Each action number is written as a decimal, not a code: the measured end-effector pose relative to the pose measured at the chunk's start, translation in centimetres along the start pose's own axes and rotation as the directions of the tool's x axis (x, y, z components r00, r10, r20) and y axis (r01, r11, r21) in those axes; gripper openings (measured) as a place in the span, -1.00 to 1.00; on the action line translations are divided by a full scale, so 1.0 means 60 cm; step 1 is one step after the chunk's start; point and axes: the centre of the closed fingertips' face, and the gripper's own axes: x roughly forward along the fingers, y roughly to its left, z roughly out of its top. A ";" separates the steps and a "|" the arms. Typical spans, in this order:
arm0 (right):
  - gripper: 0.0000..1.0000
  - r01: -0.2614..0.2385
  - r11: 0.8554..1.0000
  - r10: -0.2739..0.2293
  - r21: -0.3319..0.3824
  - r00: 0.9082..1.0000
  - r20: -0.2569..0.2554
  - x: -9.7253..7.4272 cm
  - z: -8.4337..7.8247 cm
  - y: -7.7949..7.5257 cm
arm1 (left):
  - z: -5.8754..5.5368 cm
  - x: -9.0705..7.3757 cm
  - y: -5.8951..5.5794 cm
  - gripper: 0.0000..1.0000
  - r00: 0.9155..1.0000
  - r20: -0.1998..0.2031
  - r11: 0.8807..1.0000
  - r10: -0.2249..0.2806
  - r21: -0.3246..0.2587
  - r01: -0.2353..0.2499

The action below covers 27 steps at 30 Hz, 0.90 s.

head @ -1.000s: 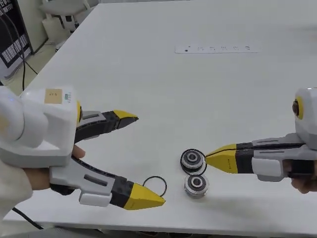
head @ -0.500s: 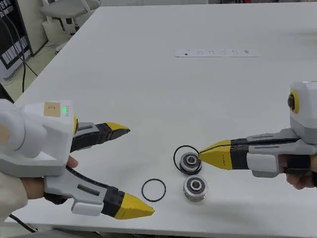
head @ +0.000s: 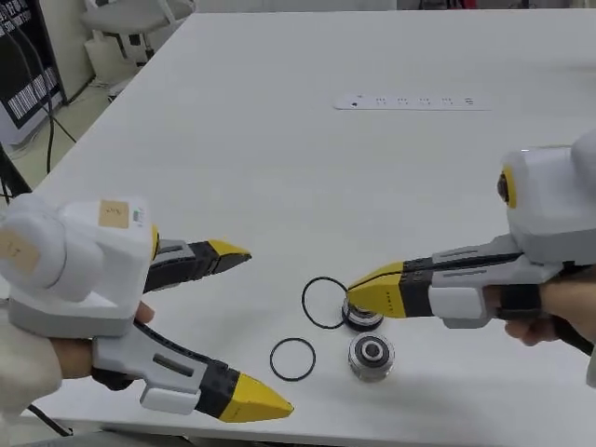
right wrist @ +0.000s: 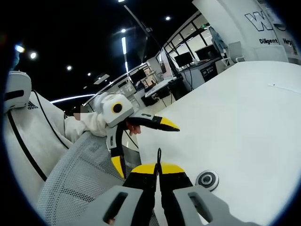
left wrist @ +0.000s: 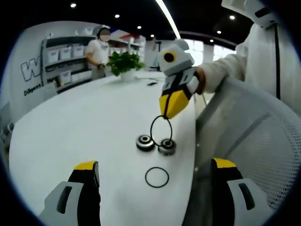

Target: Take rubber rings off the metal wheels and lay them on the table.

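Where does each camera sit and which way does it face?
Head view: headset, down at white table; left gripper, right gripper, hands show.
Left gripper view: along its open jaws, toward right gripper, two metal wheels.
Right gripper view: along its shut jaws, toward left gripper.
Shared: black rubber ring the right gripper pinches.

From the head we looked forward and down across the white table (head: 279, 140), both grippers close in the lower frame. The left gripper view faced low over the table at the right gripper (left wrist: 170, 106); the right gripper view faced back at the left gripper (right wrist: 146, 149). All three shared the metal wheels (head: 371, 352).
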 end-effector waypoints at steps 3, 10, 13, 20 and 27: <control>-1.00 0.001 1.000 -0.001 -0.002 1.000 -0.026 0.008 -0.003 0.000 | 0.000 0.000 0.000 1.00 1.000 0.000 1.000 -0.001 -0.004 0.001; -1.00 0.015 1.000 -0.016 -0.012 0.995 -0.102 0.030 -0.024 -0.009 | 0.000 0.000 0.001 1.00 1.000 0.004 1.000 -0.001 -0.012 0.001; -1.00 0.012 1.000 -0.013 -0.013 0.992 -0.126 0.038 -0.033 -0.011 | 0.000 0.000 0.000 1.00 1.000 0.004 1.000 -0.003 -0.013 0.003; -1.00 0.000 1.000 -0.005 -0.024 0.982 -0.187 0.053 -0.054 -0.014 | -0.003 0.002 -0.001 1.00 1.000 -0.003 1.000 -0.011 -0.015 0.011; -1.00 0.046 0.998 -0.052 -0.030 0.973 -0.223 0.060 -0.082 -0.036 | -0.004 0.003 -0.003 1.00 1.000 -0.005 1.000 -0.015 -0.020 0.015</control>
